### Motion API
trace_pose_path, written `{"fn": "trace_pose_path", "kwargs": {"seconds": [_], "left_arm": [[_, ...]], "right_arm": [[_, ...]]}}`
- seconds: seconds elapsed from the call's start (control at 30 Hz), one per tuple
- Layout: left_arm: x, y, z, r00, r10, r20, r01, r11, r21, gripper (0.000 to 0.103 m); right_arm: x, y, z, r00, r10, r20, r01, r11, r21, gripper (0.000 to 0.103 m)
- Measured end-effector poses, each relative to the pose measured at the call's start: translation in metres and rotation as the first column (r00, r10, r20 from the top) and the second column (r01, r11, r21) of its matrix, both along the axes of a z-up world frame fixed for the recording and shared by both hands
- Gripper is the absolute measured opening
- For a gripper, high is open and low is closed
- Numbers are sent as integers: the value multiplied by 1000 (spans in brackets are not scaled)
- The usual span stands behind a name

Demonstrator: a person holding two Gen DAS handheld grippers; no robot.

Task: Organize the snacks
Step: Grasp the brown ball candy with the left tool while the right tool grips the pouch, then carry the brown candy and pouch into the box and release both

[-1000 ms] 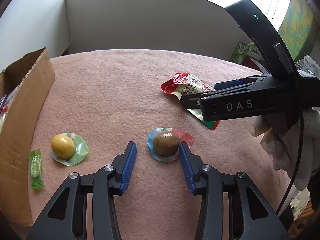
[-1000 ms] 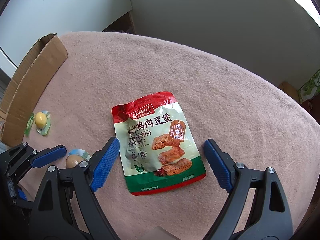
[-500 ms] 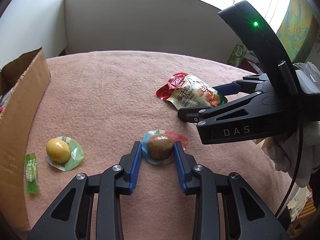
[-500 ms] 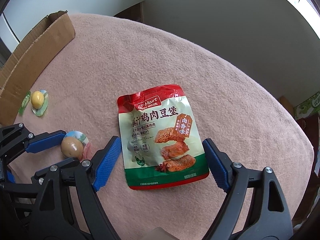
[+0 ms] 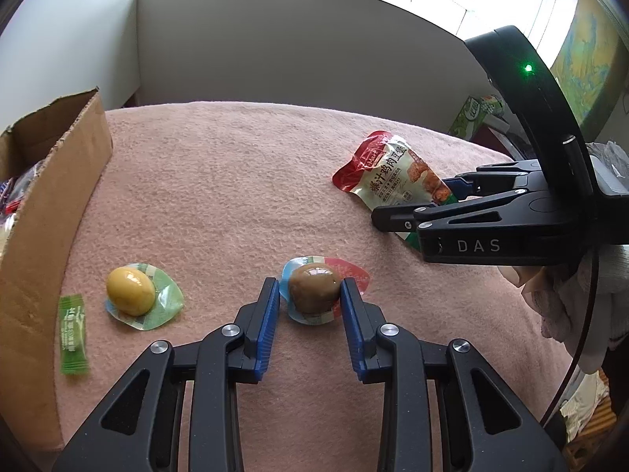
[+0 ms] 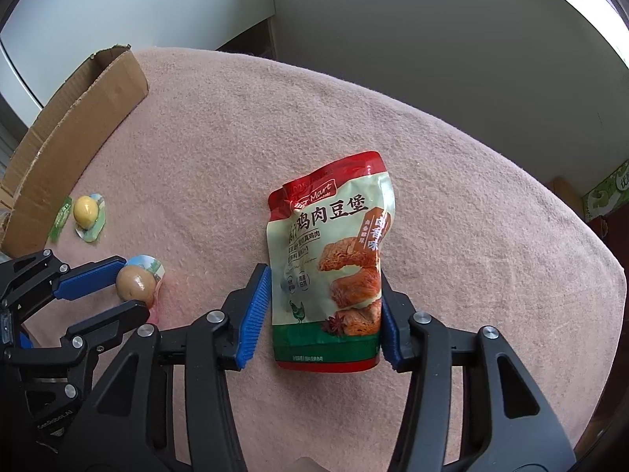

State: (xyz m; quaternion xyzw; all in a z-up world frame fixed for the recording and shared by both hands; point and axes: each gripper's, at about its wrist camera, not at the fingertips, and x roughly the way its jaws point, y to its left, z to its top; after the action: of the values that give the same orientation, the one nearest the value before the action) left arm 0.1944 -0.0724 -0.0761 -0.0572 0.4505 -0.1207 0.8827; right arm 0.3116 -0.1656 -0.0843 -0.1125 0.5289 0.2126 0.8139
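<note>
Nearest in the left wrist view, the left tongs (image 5: 309, 302) stand narrow around a brown egg (image 5: 314, 289) sealed in a domed plastic pack; the right pad (image 5: 351, 314) touches the dome, while the left pad sits just beside it, so whether the grip is fully made cannot be told. The egg pack looks light, with a hard, smooth, slippery dome, so it should be held across its widest part, not by the thin flat rim, and gently enough not to crush it. In the right wrist view, the right tongs (image 6: 323, 312) are closed in on the lower half of a snack pouch (image 6: 334, 263), which is buckled between the pads, its top tilted up off the pink blanket (image 6: 236, 149) covering the bench. The pouch seems soft, light and crinkly; a hold low on its body suits it, though it may flop. To the left lie a yellow egg (image 5: 131, 291) in its own pack and, just beside it, a small green sachet (image 5: 72, 333). Farther left stands a cardboard box (image 5: 51, 212), likely where the snacks go.
</note>
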Motion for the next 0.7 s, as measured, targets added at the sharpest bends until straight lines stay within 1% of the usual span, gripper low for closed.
{"fn": "trace_pose_path", "kwargs": {"seconds": [0.07,0.1,0.17,0.27,0.7], "left_arm": [[-1,2,1,1000,-1,6,1,1000,0,30],[-2,3,2,1000,-2,9,2,1000,0,30],[-3,4,3,1000,-1,11,1,1000,-1,30],[-5,5,6,1000,3,16,-3,1000,-5,30],[-22,19,27,997,3,71,-3,1000,-11,30]], "right_arm": [[-3,-4,2,1000,-11,-2,11,1000,22,46],[-1,-8,-3,1000,-15,-6,15,999,35,46],[-1,-14,-2,1000,-21,-14,22,998,57,45],[-5,-23,2,1000,-28,-5,29,997,67,44],[-25,-45,37,996,-73,41,67,990,125,42]]}}
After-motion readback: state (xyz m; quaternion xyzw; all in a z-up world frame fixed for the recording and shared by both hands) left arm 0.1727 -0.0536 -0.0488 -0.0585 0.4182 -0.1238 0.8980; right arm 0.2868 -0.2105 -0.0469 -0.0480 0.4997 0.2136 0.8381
